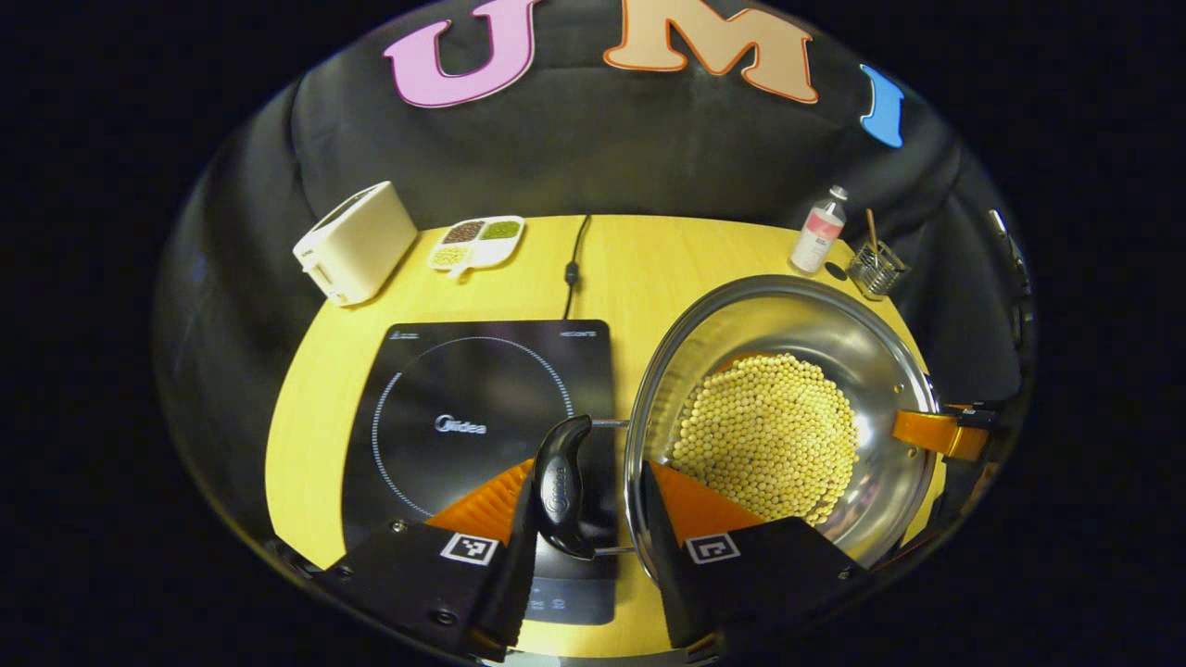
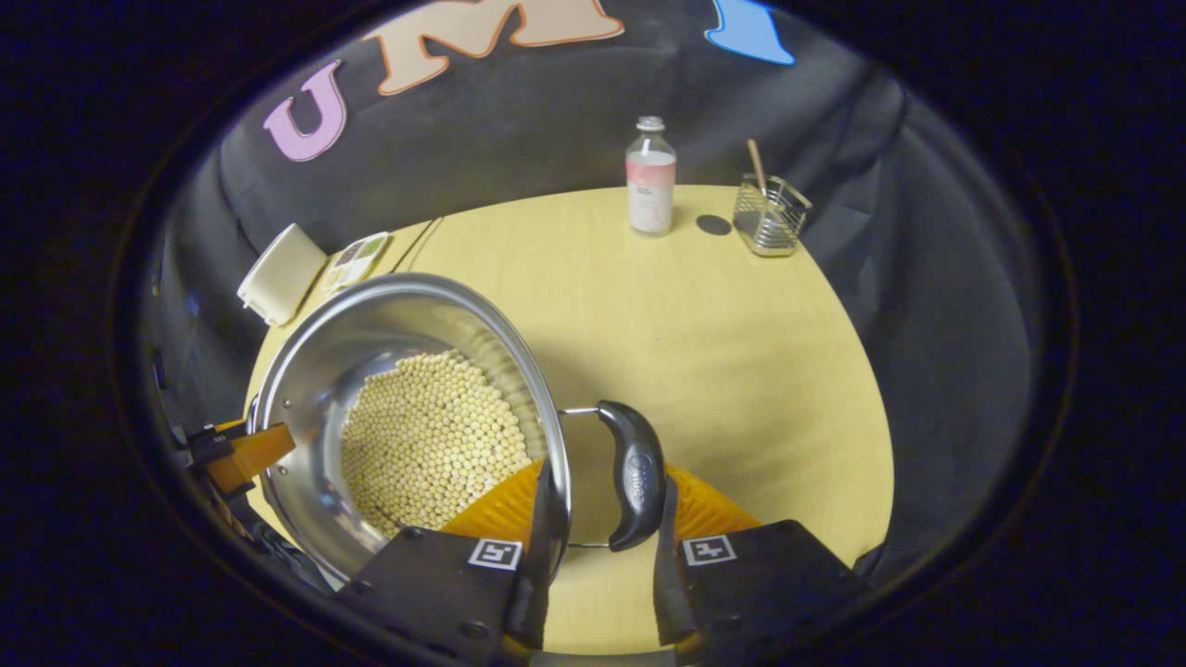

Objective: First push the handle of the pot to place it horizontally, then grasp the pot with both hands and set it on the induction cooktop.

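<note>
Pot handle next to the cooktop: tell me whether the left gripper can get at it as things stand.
Probably yes. The left gripper straddles that black handle and the pot wall, one finger outside, one inside; nothing blocks it. Whether it is pressing, I cannot tell.

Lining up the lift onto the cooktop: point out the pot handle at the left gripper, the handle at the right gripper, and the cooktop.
left pot handle (image 1: 561,486): left gripper view, middle of the black grip.
right pot handle (image 2: 637,482): right gripper view, middle of the black grip.
cooktop (image 1: 463,389): left gripper view, bare glass inside the ring.
</note>
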Demonstrator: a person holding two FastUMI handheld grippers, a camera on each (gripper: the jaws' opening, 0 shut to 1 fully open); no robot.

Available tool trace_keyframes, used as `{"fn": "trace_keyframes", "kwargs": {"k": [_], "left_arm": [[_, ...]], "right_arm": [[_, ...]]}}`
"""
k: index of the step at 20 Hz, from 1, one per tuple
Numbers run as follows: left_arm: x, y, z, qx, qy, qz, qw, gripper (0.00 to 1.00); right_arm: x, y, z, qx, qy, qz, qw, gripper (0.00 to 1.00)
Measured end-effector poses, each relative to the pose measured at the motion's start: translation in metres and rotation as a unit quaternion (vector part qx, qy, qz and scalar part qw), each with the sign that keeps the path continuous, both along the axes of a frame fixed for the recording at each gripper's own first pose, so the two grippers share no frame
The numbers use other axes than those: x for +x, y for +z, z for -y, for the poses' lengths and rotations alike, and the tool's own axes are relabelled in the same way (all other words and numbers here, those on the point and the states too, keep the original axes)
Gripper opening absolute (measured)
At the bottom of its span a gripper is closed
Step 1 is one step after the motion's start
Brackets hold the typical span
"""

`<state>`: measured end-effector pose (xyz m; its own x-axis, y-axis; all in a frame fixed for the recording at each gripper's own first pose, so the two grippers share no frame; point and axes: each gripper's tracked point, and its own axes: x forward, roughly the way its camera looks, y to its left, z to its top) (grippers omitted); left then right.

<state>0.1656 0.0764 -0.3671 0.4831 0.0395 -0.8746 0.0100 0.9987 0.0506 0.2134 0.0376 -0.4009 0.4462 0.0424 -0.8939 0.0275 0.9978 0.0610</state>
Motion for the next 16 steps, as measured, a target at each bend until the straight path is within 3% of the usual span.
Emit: {"fn": "trace_keyframes", "kwargs": {"k": [1, 6, 12, 15, 16], "left_arm": [[-0.001, 0.005, -0.011, 0.002, 0.007, 0.002, 1.0, 0.59], [0.005, 0.013, -0.068, 0.008, -0.004, 0.016, 1.0, 0.59], [0.027, 0.009, -0.141, -0.003, -0.05, 0.027, 0.998, 0.59], [0.033, 0.006, -0.168, -0.023, -0.043, 0.021, 0.999, 0.59], [0.033, 0.003, -0.176, -0.026, -0.042, 0.019, 0.999, 0.58]], "right_arm": [[0.0, 0.001, -0.011, 0.004, 0.007, 0.002, 1.0, 0.41], [-0.001, 0.009, -0.073, 0.001, 0.003, 0.008, 1.0, 0.41], [-0.007, 0.011, -0.15, -0.017, -0.043, 0.013, 0.999, 0.41], [-0.007, 0.012, -0.183, -0.034, -0.047, 0.016, 0.998, 0.41], [-0.003, 0.013, -0.191, -0.037, -0.047, 0.016, 0.998, 0.48]]}}
